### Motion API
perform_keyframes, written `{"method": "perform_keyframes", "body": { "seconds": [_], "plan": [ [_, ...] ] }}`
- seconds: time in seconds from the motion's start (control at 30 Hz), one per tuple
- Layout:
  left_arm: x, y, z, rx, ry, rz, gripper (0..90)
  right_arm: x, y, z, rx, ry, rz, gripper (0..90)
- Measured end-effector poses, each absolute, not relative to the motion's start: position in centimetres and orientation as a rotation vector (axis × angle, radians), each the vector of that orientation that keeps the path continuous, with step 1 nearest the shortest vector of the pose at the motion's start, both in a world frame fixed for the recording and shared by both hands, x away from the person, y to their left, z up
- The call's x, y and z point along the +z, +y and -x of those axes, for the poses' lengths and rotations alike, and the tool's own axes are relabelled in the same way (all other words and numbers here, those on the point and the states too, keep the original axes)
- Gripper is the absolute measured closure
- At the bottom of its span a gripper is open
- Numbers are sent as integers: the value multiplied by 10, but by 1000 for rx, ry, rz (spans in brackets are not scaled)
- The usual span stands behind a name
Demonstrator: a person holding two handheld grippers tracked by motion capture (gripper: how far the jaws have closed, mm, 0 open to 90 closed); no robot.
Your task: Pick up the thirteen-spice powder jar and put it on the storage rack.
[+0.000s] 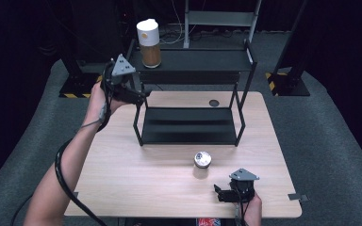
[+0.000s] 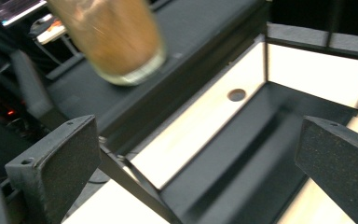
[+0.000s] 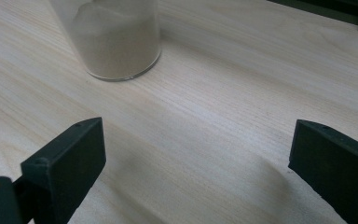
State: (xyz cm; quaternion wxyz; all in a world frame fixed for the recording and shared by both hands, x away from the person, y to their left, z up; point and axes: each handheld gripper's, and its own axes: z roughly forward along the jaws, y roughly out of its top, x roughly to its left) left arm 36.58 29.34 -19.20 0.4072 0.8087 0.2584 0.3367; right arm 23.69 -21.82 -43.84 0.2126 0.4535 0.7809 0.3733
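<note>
A tall jar (image 1: pixel 149 44) with a white lid and brown contents stands on the left end of the top tier of a black rack (image 1: pixel 202 60). My left gripper (image 1: pixel 140 96) hangs open by the rack's left side, below that jar and apart from it. In the left gripper view the jar (image 2: pixel 116 42) is blurred, up and left of the wide jaws of the left gripper (image 2: pixel 198 140), which hold nothing. A small jar (image 1: pixel 202 161) with a metal lid and pale powder stands on the table. My right gripper (image 1: pixel 222 193) rests open near the front edge, short of the small jar (image 3: pixel 116 42).
The rack's lower shelf (image 1: pixel 188 125) is bare and sits on the wooden table (image 1: pixel 136 179). A round cable hole (image 1: pixel 214 102) lies behind the rack. Black stands (image 1: pixel 287 80) and a metal frame (image 1: pixel 219 19) rise beyond the table on grey carpet.
</note>
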Motion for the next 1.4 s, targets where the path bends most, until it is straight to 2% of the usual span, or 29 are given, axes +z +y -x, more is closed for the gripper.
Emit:
{"method": "perform_keyframes", "body": {
  "seconds": [0.3,0.57,0.7,0.87,1.13,1.4],
  "plan": [
    [-271,299,-339,768,682,-2166,0,-439,-219,-237,1039,2169,-1254,29],
    [-359,309,-329,574,846,-2270,0,-438,-218,-238,1035,2179,-1253,28],
    [-396,309,-316,545,948,-2263,0,-437,-217,-239,1025,2187,-1250,27],
    [-413,306,-305,541,999,-2255,0,-436,-215,-241,1008,2199,-1249,27],
    [-435,319,-293,472,1093,-2125,0,-434,-212,-245,979,2226,-1254,24],
    [-436,319,-292,464,1109,-2112,0,-433,-211,-248,965,2242,-1258,21]
  ]
}}
